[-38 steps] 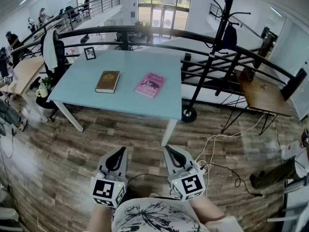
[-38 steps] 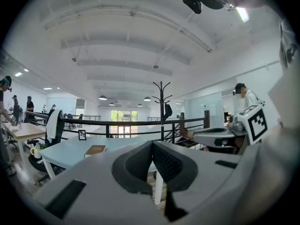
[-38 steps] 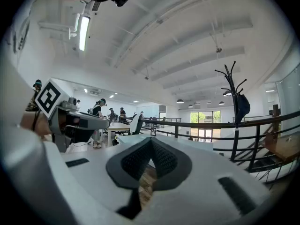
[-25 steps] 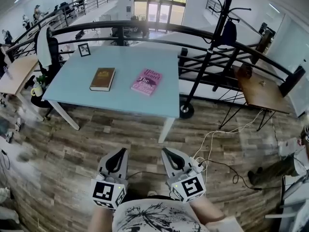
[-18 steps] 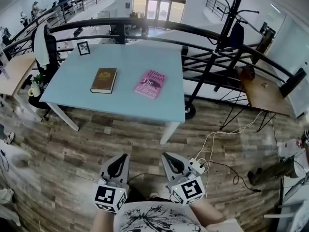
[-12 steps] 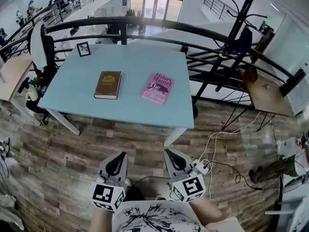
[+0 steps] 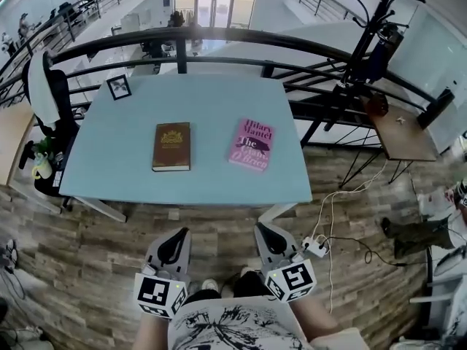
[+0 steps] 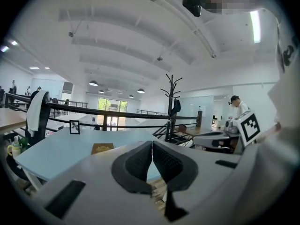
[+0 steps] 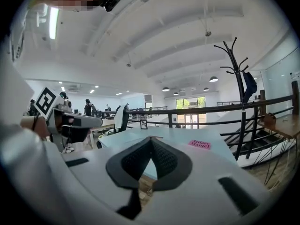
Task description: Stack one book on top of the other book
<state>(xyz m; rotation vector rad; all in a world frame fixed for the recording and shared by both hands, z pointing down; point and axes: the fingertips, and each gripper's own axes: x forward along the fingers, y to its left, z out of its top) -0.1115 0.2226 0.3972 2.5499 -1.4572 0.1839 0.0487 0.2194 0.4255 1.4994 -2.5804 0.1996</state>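
Observation:
A brown book point(image 7: 172, 146) and a pink book point(image 7: 252, 144) lie flat side by side on the light blue table point(image 7: 117, 166), a gap between them. The left gripper view shows the brown book point(image 8: 102, 148), the right gripper view the pink book point(image 9: 200, 144). My left gripper point(image 7: 177, 233) and right gripper point(image 7: 260, 232) hang over the wooden floor short of the table's near edge. Both are shut and hold nothing. The jaws of the left gripper point(image 8: 152, 143) meet, and so do those of the right gripper point(image 9: 151, 140).
A small picture frame point(image 7: 118, 87) stands at the table's far left corner. A black railing point(image 7: 219, 39) runs behind the table, a coat stand point(image 7: 373, 28) at the right. Cables and a power strip point(image 7: 316, 247) lie on the floor near my right gripper. A chair point(image 7: 44, 93) stands left.
The table and both books have drawn nearer and lower in the head view as I walked toward them. Both grippers kept shut and stayed side by side.

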